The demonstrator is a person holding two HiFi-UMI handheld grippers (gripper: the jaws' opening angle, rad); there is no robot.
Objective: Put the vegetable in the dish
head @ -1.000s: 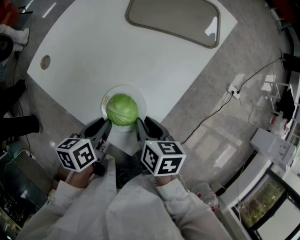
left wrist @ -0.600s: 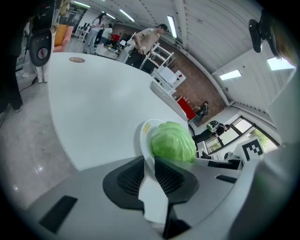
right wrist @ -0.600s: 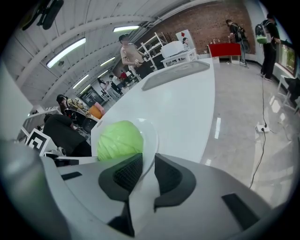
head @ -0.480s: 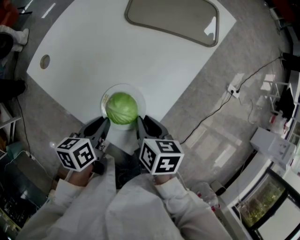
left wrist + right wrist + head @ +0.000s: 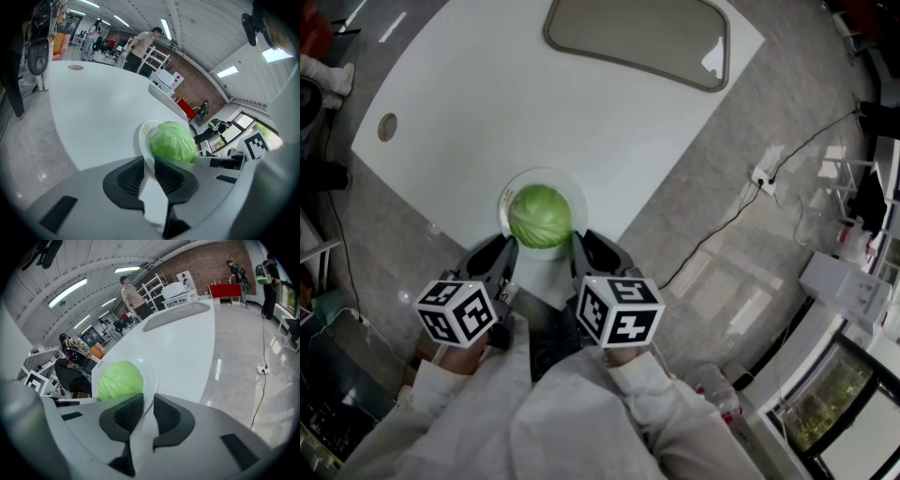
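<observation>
A round green cabbage (image 5: 540,215) rests in a white dish (image 5: 508,185) at the near edge of the white table (image 5: 534,84). My left gripper (image 5: 508,253) is shut on the dish's left near rim, and my right gripper (image 5: 578,249) is shut on its right near rim. In the left gripper view the left gripper (image 5: 149,174) has the dish (image 5: 143,133) rim pinched between its pads, with the cabbage (image 5: 172,140) just beyond. The right gripper view shows the right gripper (image 5: 148,412) clamping the dish (image 5: 151,376) the same way, the cabbage (image 5: 119,379) to the left.
A grey inset panel (image 5: 637,37) lies at the table's far side and a small round hole (image 5: 387,127) at its left corner. A power strip with cable (image 5: 764,178) lies on the floor to the right. People (image 5: 140,44) stand beyond the table.
The dish with the cabbage has shifted slightly forward and left over the table, both grippers moving with it while still clamped on its rim.
</observation>
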